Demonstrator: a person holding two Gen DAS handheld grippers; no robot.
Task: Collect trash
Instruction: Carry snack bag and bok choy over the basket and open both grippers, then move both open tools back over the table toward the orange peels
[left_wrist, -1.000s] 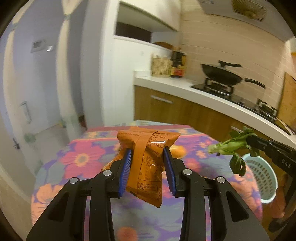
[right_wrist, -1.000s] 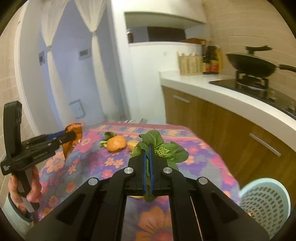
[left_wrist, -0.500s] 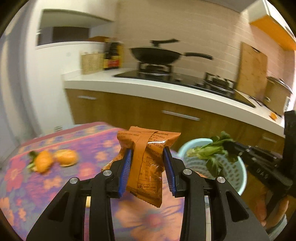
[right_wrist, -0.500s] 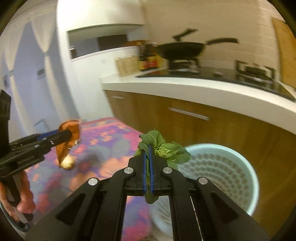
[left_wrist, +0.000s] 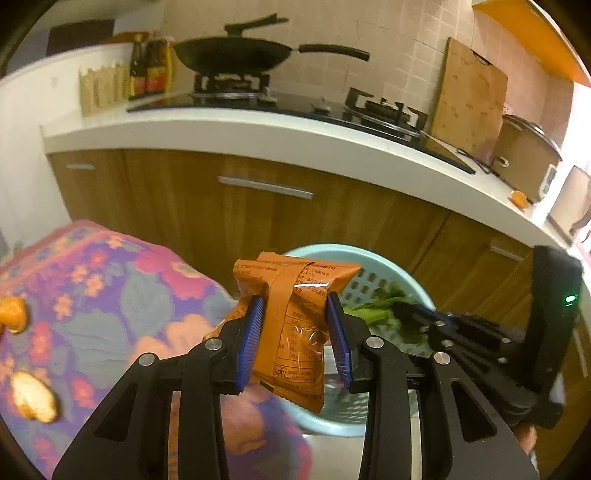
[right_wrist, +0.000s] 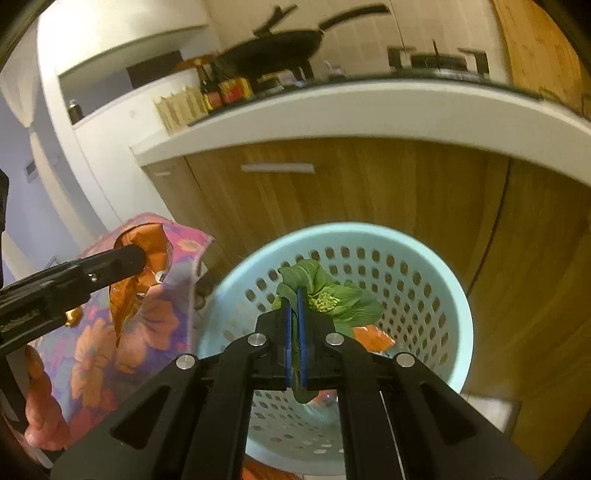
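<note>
Left wrist view looked forward and downward along its fingers, close above the table edge (left_wrist: 110, 280). Right wrist view looked steeply down into the basket (right_wrist: 454, 295) from close range. Both shared basket, counter (left_wrist: 295, 140) and wok (left_wrist: 236, 55).

Left claw (left_wrist: 295, 328) grips orange snack packet (left_wrist: 295, 325) beside basket (left_wrist: 388, 269).

Black fingers (left_wrist: 384, 373) — blue ribbed pads (left_wrist: 251, 341)

Dim warm indoor light, orange cast. Fisheye bending, dark vignette at edges. Background motion-blurred, worse in right view. Near tools sharp.
</note>
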